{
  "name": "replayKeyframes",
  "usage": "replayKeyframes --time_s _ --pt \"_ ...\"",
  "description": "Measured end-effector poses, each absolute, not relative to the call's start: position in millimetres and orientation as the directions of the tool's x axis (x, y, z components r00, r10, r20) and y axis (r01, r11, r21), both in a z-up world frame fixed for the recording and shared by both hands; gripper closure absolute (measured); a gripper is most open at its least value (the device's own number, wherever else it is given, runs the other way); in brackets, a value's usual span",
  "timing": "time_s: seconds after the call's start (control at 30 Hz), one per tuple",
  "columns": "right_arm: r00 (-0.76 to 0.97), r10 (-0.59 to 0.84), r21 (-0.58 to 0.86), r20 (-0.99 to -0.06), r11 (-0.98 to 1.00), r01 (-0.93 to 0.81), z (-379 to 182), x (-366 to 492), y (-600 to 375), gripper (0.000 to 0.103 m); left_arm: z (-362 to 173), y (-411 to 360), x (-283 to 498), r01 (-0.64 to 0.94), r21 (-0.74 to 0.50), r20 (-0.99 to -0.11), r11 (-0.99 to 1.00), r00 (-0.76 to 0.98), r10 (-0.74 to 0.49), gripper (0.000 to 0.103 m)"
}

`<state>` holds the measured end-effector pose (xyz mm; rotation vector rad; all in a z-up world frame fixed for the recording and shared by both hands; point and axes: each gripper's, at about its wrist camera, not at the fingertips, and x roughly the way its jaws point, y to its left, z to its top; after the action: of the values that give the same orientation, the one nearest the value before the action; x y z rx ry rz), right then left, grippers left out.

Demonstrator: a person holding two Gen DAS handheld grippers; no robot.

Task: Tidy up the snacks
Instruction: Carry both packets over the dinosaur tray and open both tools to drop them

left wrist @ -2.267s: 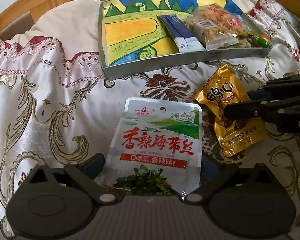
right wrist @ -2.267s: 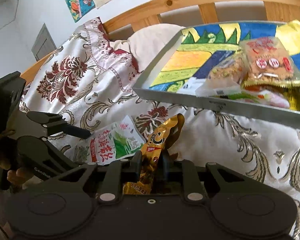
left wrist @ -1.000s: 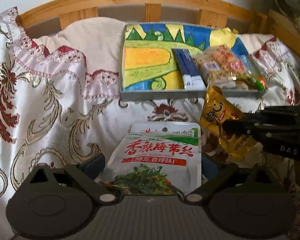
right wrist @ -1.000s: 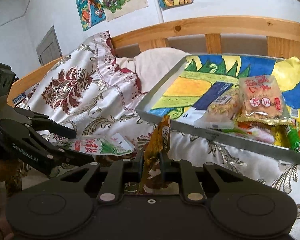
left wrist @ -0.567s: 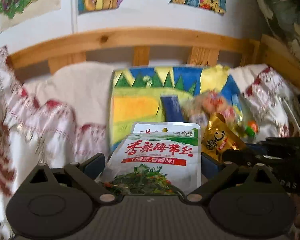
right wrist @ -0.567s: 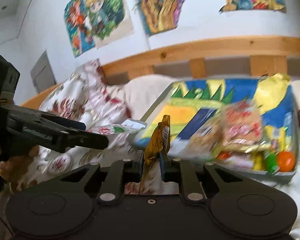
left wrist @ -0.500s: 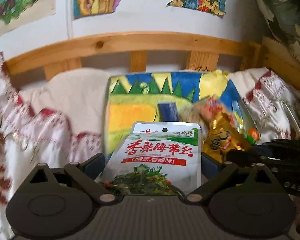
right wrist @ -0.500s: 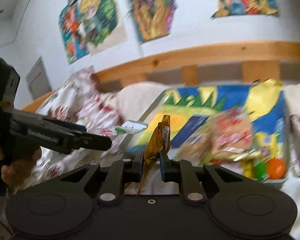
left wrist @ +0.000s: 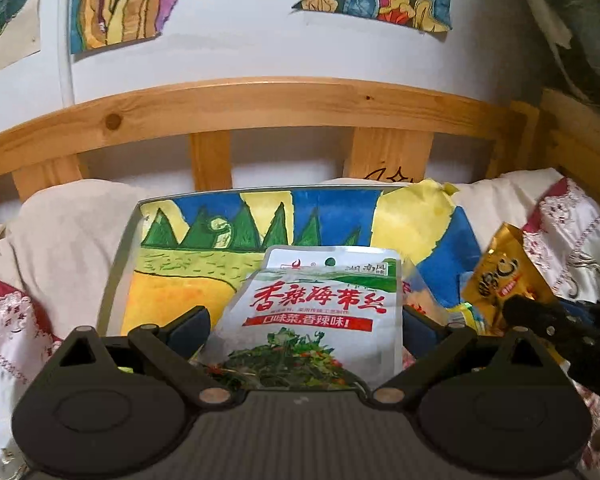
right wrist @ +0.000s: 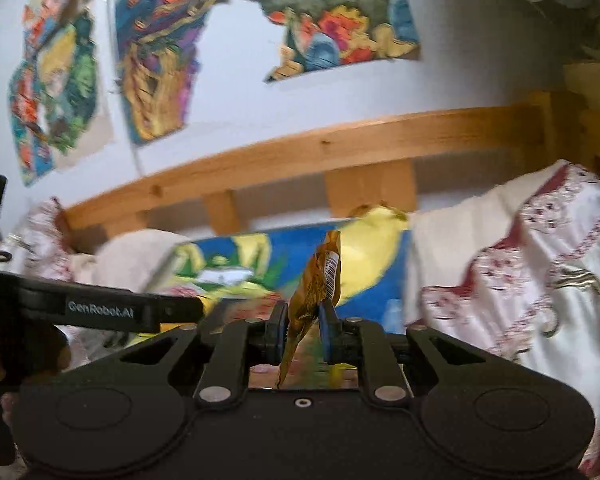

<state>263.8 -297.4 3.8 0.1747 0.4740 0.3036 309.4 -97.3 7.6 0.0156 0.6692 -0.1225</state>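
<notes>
Left wrist view: the left tool [left wrist: 306, 326] grips a white seaweed packet [left wrist: 314, 316] above the painted tray [left wrist: 204, 256]. The right tool [right wrist: 303, 328] pinches a gold snack packet [right wrist: 318, 284], held up over the tray's right side.

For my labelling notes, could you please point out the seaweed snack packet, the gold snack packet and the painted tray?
seaweed snack packet [left wrist: 320, 312]: left wrist view, red lettering on its front.
gold snack packet [right wrist: 316, 286]: right wrist view, middle of its edge-on side.
painted tray [left wrist: 118, 276]: left wrist view, left metal rim.
</notes>
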Motion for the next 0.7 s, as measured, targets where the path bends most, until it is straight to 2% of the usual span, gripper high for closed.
replayKeyframes --time_s 0.23,0.7 --pt "0.838 0.297 0.195 -0.458 0.953 -0.231 -9.4 275.4 -292.7 0.086 -4.9 -106.0 324.3 0.082 -0.008 -0.636 0.997 0.769 -0.069 0.003" --pt "0.840 0.283 0.179 -0.463 0.958 -0.223 -13.5 278.8 -288.8 0.085 -15.5 -102.2 330.5 0.033 -0.034 -0.667 0.999 0.743 -0.048 0.003"
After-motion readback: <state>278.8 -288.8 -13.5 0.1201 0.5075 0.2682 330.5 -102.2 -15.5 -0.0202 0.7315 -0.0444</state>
